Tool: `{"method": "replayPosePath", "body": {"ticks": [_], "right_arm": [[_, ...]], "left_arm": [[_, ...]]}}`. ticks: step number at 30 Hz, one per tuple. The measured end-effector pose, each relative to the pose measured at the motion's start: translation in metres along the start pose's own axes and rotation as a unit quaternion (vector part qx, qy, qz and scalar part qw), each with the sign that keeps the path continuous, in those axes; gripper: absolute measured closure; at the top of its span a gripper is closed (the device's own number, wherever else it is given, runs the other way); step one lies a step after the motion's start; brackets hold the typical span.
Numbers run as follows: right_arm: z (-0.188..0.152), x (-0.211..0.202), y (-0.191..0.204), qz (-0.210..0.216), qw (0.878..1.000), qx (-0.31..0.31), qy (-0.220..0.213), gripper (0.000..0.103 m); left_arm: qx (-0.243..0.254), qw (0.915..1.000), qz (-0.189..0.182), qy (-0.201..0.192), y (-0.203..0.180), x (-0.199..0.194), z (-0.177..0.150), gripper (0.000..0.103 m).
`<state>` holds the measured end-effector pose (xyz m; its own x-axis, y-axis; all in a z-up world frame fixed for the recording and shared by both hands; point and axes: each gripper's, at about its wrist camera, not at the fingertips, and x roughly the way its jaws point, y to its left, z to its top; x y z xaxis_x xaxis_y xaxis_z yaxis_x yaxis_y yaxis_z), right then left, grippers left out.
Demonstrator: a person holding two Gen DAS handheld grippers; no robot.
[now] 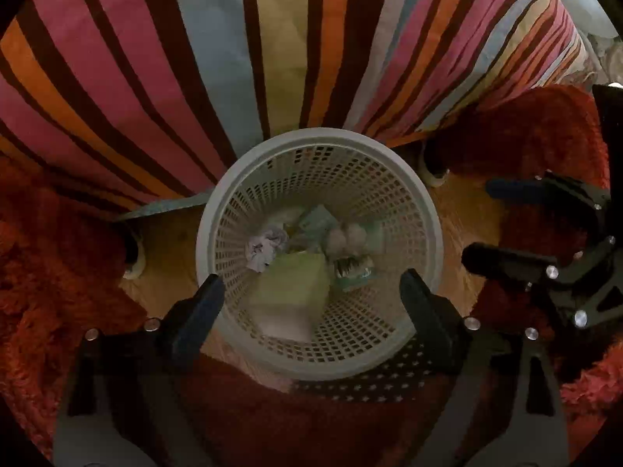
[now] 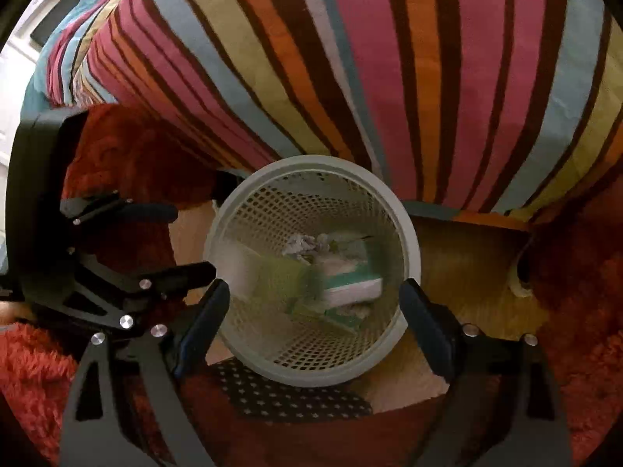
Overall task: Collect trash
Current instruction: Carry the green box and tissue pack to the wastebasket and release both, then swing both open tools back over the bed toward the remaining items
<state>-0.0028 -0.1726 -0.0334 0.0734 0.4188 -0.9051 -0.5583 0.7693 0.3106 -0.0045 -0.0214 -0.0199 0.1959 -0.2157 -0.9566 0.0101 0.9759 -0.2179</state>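
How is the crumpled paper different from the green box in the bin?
The paper is whitish, scrunched into a small lumpy ball; the box is pale green with flat sides and looks bigger. The paper looks sharp, the box blurred. Both sit inside the bin, and neither is held by a gripper.

A grey mesh wastebasket (image 1: 319,257) is sitting on the floor, seen from directly above. Inside it are lying a crumpled paper ball (image 1: 266,248), a pale green box (image 1: 290,292), blurred, and teal packets (image 1: 352,268). The left gripper (image 1: 311,288) is hovering over the basket's near rim, jaws spread wide with nothing between them. The right gripper (image 1: 481,225) is showing to the basket's right, fingers parted. A striped bedcover (image 1: 272,50) is hanging just behind the basket, and a red shaggy rug (image 1: 46,264) is surrounding it.
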Motion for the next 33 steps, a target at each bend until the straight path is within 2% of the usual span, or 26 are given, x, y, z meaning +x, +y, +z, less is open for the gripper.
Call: {"method": "replayPosePath", "body": {"ticks": [7, 10, 21, 23, 26, 27, 29, 30, 31, 32, 33], "right_arm": [[0.004, -0.005, -0.007, 0.0, 1.0, 0.008, 0.005, 0.018], [-0.008, 0.0, -0.002, 0.001, 1.0, 0.008, 0.007, 0.018], [-0.003, 0.009, -0.006, 0.004, 1.0, 0.015, 0.008, 0.018], [-0.001, -0.002, -0.006, 0.008, 1.0, 0.016, -0.01, 0.018], [0.004, -0.02, -0.007, 0.017, 0.999, 0.018, -0.039, 0.018], [0.011, -0.042, -0.008, 0.026, 0.997, 0.018, -0.07, 0.018], [0.017, -0.062, -0.01, 0.031, 0.994, 0.014, -0.101, 0.018], [0.029, -0.092, -0.012, 0.026, 0.989, 0.004, -0.149, 0.018], [0.033, -0.101, -0.012, 0.02, 0.986, 0.0, -0.165, 0.018], [0.039, -0.112, -0.014, 0.01, 0.983, -0.005, -0.184, 0.018], [0.054, -0.136, -0.019, -0.017, 0.974, -0.016, -0.227, 0.018]], "left_arm": [[0.007, 1.0, 0.004, 0.002, -0.001, 0.001, 0.001, 0.014], [0.009, 0.9999, 0.005, 0.004, -0.001, 0.003, 0.002, 0.014], [0.012, 0.9998, -0.01, -0.01, 0.0, 0.001, 0.006, 0.014], [0.013, 0.9994, -0.01, -0.031, 0.001, -0.007, 0.007, 0.014], [0.019, 0.9948, -0.013, -0.099, 0.002, -0.038, 0.011, 0.014], [0.021, 0.9915, -0.015, -0.128, 0.003, -0.054, 0.013, 0.014], [0.025, 0.9843, -0.025, -0.173, 0.005, -0.084, 0.021, 0.014], [0.029, 0.9787, -0.031, -0.201, 0.008, -0.107, 0.03, 0.014], [0.031, 0.9752, -0.032, -0.217, 0.01, -0.119, 0.036, 0.014], [0.034, 0.9707, -0.027, -0.236, 0.012, -0.132, 0.044, 0.014], [0.043, 0.9639, -0.009, -0.262, 0.017, -0.151, 0.057, 0.014]]}}
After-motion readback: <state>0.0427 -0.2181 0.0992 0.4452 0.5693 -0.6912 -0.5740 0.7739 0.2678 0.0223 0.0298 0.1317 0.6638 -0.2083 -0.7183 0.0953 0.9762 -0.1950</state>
